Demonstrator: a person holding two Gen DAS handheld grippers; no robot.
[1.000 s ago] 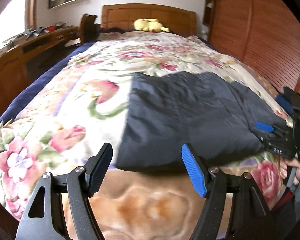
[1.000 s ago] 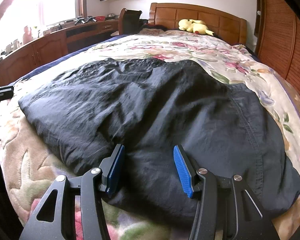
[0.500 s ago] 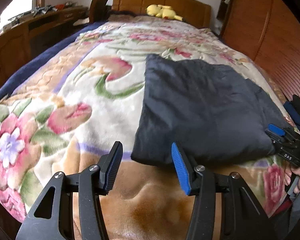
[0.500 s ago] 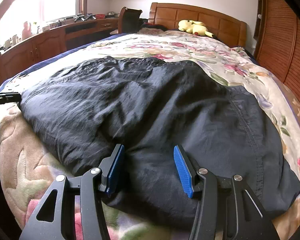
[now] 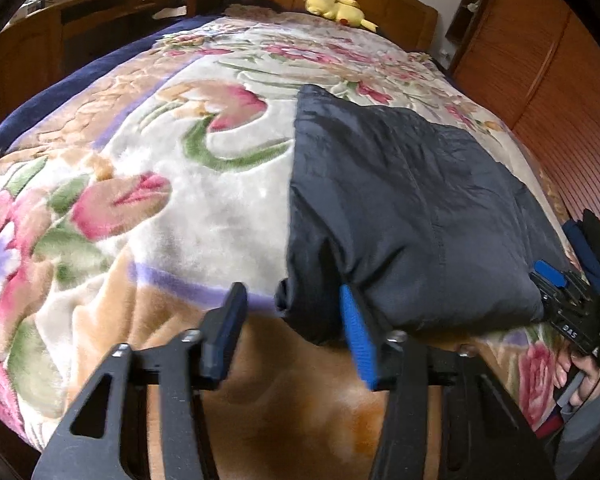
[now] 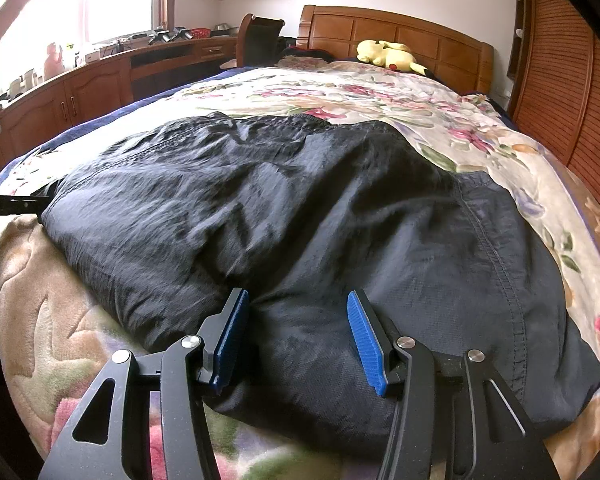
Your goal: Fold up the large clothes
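A dark navy garment (image 5: 412, 208) lies folded on the floral blanket, filling most of the right wrist view (image 6: 300, 208). My left gripper (image 5: 290, 336) sits at its near left corner. Its jaws are closing with that corner between them. The blue pad (image 5: 356, 336) touches the cloth, while the black finger (image 5: 224, 332) stands clear of it. My right gripper (image 6: 298, 344) is shut on a thick bunch of the garment's near edge. In the left wrist view the right gripper (image 5: 556, 288) clamps the near right corner, held by a hand (image 5: 580, 372).
The bed's floral blanket (image 5: 160, 200) spreads left of the garment. A yellow plush toy (image 6: 388, 54) rests by the wooden headboard (image 6: 396, 36). A wooden desk with cabinets (image 6: 92, 88) runs along the left, and slatted wooden doors (image 6: 572, 92) stand on the right.
My left gripper has come down toward the garment's near left corner and its jaws have narrowed around it. The right gripper has stayed where it was.
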